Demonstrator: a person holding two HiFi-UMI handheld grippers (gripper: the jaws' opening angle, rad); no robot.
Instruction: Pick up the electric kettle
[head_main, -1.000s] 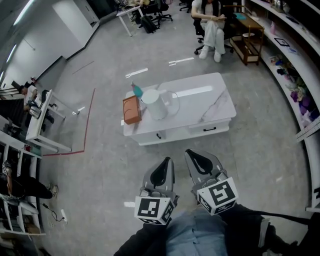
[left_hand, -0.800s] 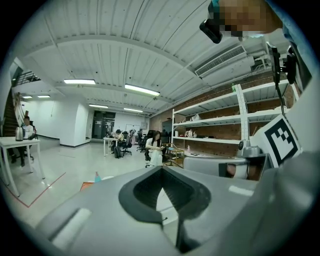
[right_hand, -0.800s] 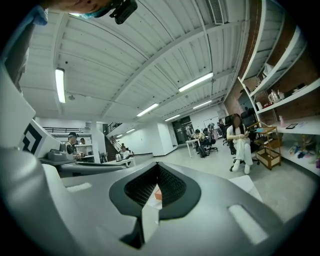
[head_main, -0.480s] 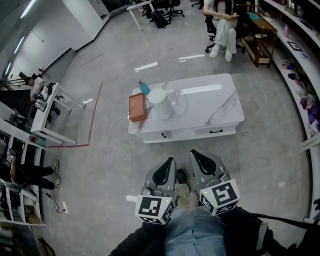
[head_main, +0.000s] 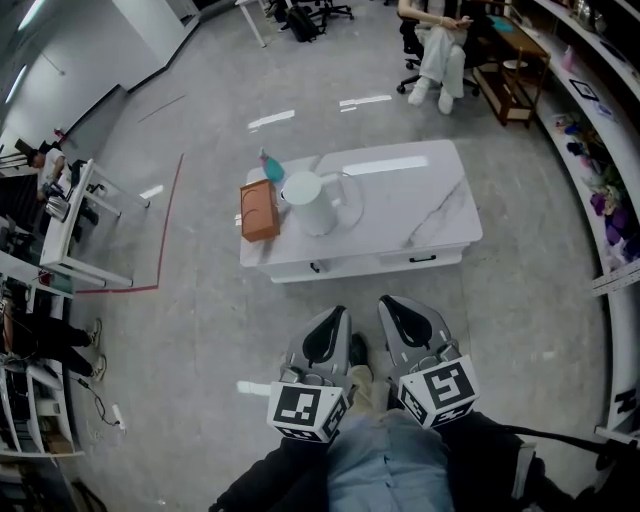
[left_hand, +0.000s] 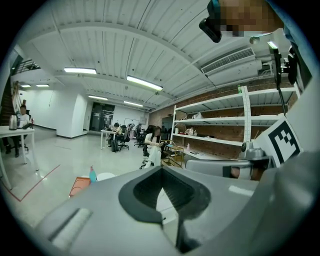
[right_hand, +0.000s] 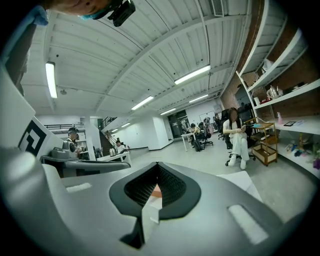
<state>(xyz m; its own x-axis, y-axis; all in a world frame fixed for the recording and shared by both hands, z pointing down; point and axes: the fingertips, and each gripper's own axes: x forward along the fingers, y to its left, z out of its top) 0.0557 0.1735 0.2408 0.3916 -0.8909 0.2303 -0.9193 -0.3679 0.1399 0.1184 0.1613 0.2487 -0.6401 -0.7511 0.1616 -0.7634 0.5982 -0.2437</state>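
kettle (head_main: 308, 202) stands upright at the left end of the low white table (head_main: 420, 205), handle (head_main: 347, 197) looping out to its right, toward the bare middle of the top; brown box (head_main: 259, 212) just beside it on the left, teal bottle (head_main: 271, 168) close behind at the far left corner. Judging by looks: rigid white body, smooth and round, so likely slippery and too wide for the jaws; weight unknown, can't tell if there's water in it, so assume heavy and top-loaded. Handle is the place to grab, across its upright part near the top, so the body hangs below the grip and doesn't swing. Come in from the open right side; the box and bottle crowd the left. Can't make out a base or cord from here. Left gripper (head_main: 328, 330) and right gripper (head_main: 398, 318) are both low in front of the person, well apart from the table, both clenched with nothing held, pointing roughly toward the table. Either will need opening before reaching the handle
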